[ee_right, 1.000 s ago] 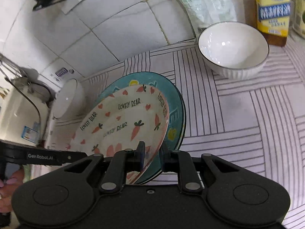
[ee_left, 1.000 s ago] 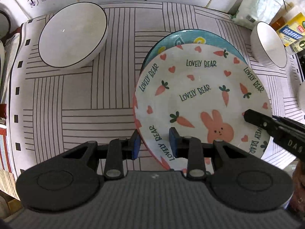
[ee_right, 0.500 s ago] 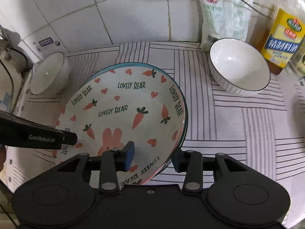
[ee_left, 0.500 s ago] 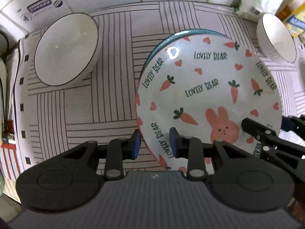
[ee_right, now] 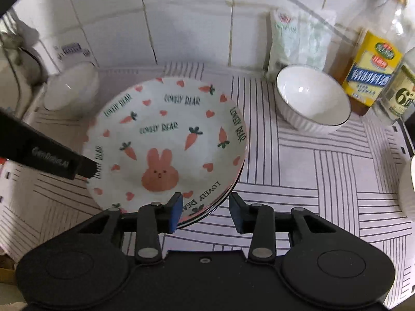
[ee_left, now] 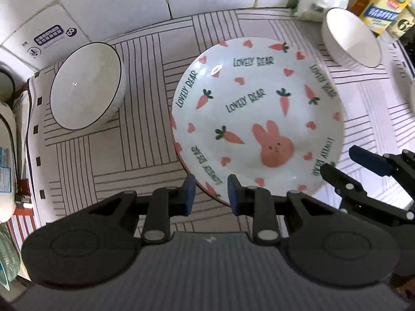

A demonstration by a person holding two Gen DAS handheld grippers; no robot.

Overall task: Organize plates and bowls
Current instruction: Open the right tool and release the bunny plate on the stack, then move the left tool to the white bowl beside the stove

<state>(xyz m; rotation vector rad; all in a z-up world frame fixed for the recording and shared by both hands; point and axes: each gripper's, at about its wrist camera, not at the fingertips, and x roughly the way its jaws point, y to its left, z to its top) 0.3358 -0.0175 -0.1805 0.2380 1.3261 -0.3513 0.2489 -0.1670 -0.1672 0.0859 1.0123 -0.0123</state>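
The bunny plate (ee_left: 256, 119) lies flat on the striped mat (ee_left: 109, 155), face up — round, bunny ears pointing toward the wall. Left gripper (ee_left: 210, 191) and right gripper (ee_right: 205, 208) both gape, released, straddling its near rim.

The plate (ee_left: 256, 119) looks like glazed ceramic, smooth and glossy, with a bright glint near its rim. Both bowls, left (ee_left: 85, 85) and right (ee_right: 312, 101), have the same shiny white glaze (the right one is ribbed outside). The mat (ee_right: 324, 171) under them looks matt and smooth, probably plastic or cloth. The wall tiles (ee_right: 181, 18) are glossy ceramic. The left gripper (ee_left: 208, 191) and right gripper (ee_right: 205, 208) are matt black plastic with 2 small metal pins each and dull blue pads. The bottle (ee_right: 371, 70) is clear and shiny with a paper label; the bag (ee_right: 298, 39) is crinkled plastic.
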